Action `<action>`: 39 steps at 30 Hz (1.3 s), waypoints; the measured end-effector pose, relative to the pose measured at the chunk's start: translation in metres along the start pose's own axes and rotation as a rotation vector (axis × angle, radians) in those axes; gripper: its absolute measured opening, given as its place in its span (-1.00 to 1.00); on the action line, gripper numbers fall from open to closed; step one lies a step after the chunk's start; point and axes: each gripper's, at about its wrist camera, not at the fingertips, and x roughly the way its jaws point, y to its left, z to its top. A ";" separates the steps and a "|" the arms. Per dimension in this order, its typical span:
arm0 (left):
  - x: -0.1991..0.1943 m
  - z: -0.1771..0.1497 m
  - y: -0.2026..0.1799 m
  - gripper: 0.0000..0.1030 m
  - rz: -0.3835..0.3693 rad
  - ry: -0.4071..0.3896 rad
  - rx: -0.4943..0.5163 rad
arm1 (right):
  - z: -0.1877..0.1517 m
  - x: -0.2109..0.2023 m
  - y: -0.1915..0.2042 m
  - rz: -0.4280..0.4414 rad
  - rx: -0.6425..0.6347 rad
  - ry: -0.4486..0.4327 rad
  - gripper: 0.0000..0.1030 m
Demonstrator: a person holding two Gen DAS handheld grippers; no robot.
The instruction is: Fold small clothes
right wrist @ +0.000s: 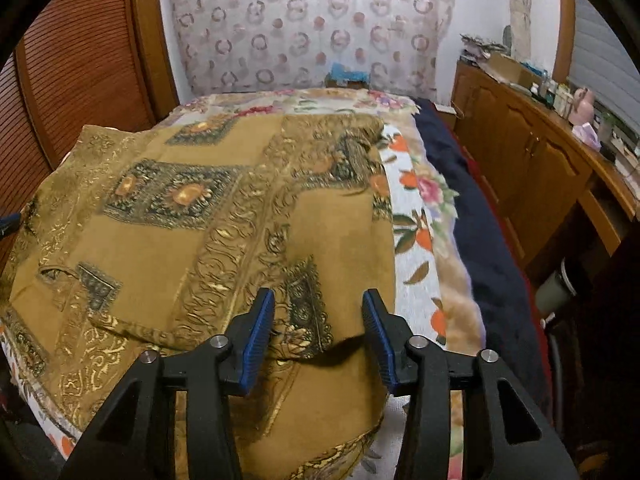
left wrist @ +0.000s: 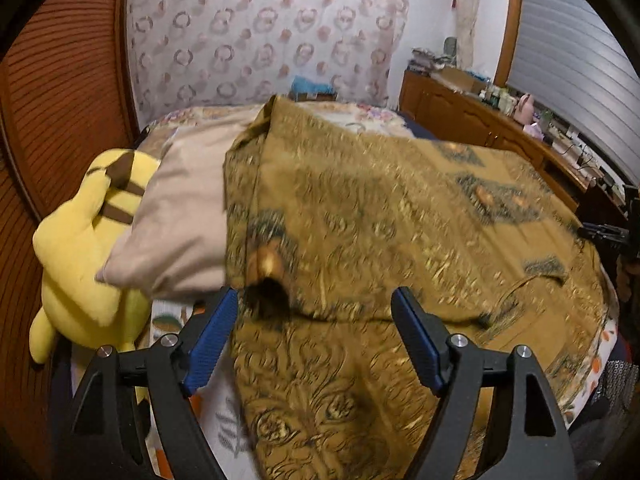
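Observation:
A mustard-brown garment [left wrist: 380,208] with gold scrollwork and dark medallions lies spread across the bed, blurred in the left wrist view. My left gripper [left wrist: 316,298] hangs over its near left part, jaws wide open, nothing between the blue pads [left wrist: 212,332]. In the right wrist view the same garment [right wrist: 200,220] covers the left and middle of the bed, with a folded edge running across near the fingers. My right gripper [right wrist: 318,298] is above its near right part, open about halfway; the cloth lies below the pads [right wrist: 256,336], not pinched.
A yellow plush toy [left wrist: 88,248] and a beige pillow [left wrist: 180,216] lie left of the garment. The floral bedsheet [right wrist: 416,216] and a dark blue blanket [right wrist: 480,232] run along the bed's right side. A cluttered wooden cabinet [right wrist: 528,168] stands right, a slatted wooden door [left wrist: 60,100] left.

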 end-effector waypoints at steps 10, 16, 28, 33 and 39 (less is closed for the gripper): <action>0.003 -0.009 0.004 0.54 0.033 0.015 0.001 | 0.001 0.011 -0.001 -0.007 -0.008 0.001 -0.15; 0.000 -0.002 0.002 0.17 0.021 -0.002 0.017 | -0.003 0.014 -0.002 -0.018 -0.023 -0.005 -0.15; 0.003 0.022 0.003 -0.28 0.036 -0.046 0.027 | -0.005 0.010 -0.009 -0.028 -0.049 -0.005 -0.15; 0.017 0.023 0.007 -0.30 0.084 -0.009 0.039 | -0.006 0.010 -0.009 -0.030 -0.050 -0.006 -0.15; 0.019 0.021 0.011 -0.68 0.066 -0.008 0.037 | -0.006 0.009 -0.010 -0.029 -0.052 -0.006 -0.15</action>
